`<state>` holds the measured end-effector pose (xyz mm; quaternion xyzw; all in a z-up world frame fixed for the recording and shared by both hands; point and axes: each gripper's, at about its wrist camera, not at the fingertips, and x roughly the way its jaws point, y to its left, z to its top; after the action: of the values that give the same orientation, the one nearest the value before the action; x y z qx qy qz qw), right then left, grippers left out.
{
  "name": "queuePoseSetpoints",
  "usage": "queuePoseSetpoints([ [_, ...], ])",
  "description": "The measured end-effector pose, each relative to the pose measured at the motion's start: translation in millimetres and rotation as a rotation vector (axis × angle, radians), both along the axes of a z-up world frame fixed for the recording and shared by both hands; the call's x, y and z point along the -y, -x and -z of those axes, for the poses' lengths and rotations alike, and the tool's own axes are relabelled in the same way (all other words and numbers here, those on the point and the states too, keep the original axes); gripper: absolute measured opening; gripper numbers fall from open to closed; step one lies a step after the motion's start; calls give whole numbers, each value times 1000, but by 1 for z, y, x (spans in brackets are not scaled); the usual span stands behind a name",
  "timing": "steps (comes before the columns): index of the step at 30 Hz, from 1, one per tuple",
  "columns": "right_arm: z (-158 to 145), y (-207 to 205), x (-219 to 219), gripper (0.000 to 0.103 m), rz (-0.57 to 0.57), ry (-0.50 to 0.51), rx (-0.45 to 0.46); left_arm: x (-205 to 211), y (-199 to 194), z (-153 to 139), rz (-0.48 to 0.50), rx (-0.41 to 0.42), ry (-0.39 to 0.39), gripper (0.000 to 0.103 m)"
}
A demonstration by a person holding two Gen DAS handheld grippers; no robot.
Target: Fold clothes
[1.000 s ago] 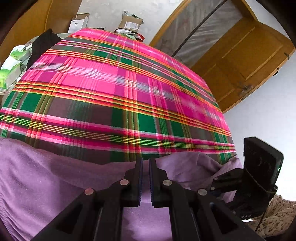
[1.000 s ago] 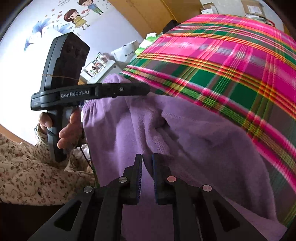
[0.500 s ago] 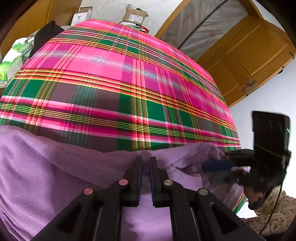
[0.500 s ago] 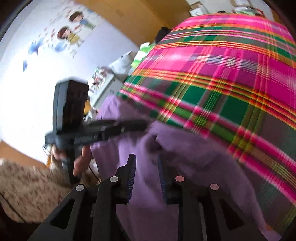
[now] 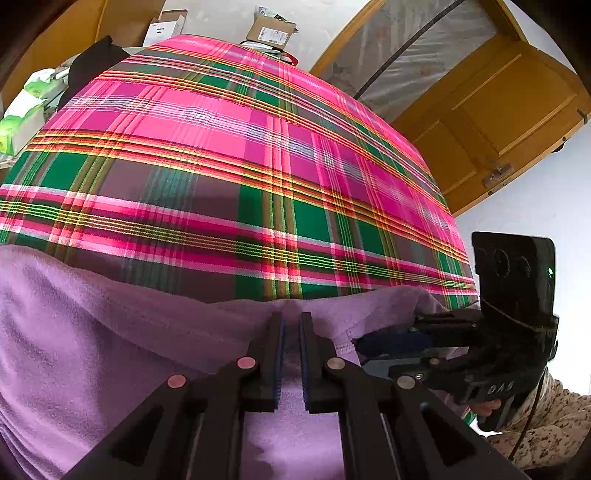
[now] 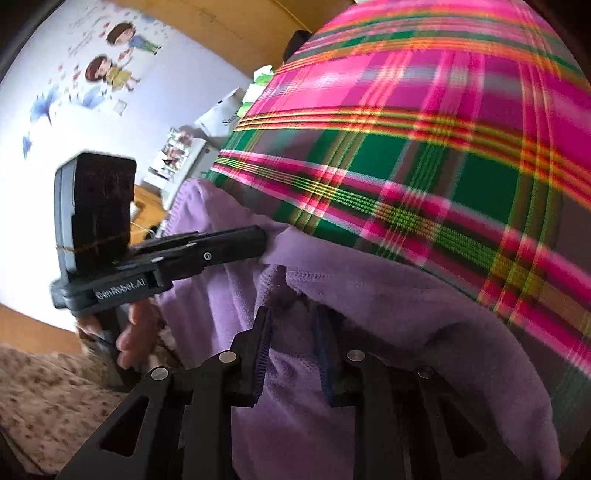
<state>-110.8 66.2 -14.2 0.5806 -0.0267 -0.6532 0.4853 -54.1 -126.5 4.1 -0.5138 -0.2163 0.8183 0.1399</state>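
Since one sec ago, right hand-held gripper point(image 6: 291, 350) has rolled a bit and slid across the cloth, and its jaws have gone from almost shut to clearly apart; at this moment they are closing again, with a lump of purple garment point(image 6: 369, 369) between them. I cannot say for sure the pads press it yet; it looks loose. Left hand-held gripper point(image 5: 290, 354) has hardly moved: jaws nearly shut, pinching a thin fold of the same garment, approx. at its far edge.

Nearest to both cameras, the purple garment lies spread over the near part of the surface, soft and fleecy, with a stitched hem point(image 6: 308, 276) turned up just ahead of the right jaws. In the left wrist view the right hand-held gripper shows at the right, its fingers level with this hem; in the right wrist view the left one shows at the left, held by a hand point(image 6: 136, 332) over a floral sleeve point(image 6: 48, 387).

Beyond the garment is a pink and green plaid cloth point(image 5: 229, 166); whether it covers a bed or a desk I cannot tell. Farther away are cardboard boxes point(image 5: 271, 31), a wooden door point(image 5: 509, 110) and wall stickers point(image 6: 110, 66).

My judgement: the step is re-gripping the right side before making the fold. To do it well, take the hem edge, not the bulk; catch one layer only; keep both grips level w/ each other, so the fold comes straight. Pull gently, as fleece stretches and can drag the plaid cloth.
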Motion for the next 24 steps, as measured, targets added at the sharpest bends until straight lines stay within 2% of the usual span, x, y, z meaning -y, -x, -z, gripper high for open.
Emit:
queuePoseSetpoints([
  [6, -5, -10, 19, 26, -21, -28, -140, 2, 0, 1, -2, 3, -4, 7],
  [9, -5, -10, 17, 26, -23, -29, -168, 3, 0, 1, -4, 3, -9, 7],
  [19, -2, -6, 11, 24, -1, 3, -120, 5, 1, 1, 0, 3, -15, 7],
  [24, -4, -11, 7, 24, -32, -2, -120, 5, 2, 1, 4, 0, -22, 7],
])
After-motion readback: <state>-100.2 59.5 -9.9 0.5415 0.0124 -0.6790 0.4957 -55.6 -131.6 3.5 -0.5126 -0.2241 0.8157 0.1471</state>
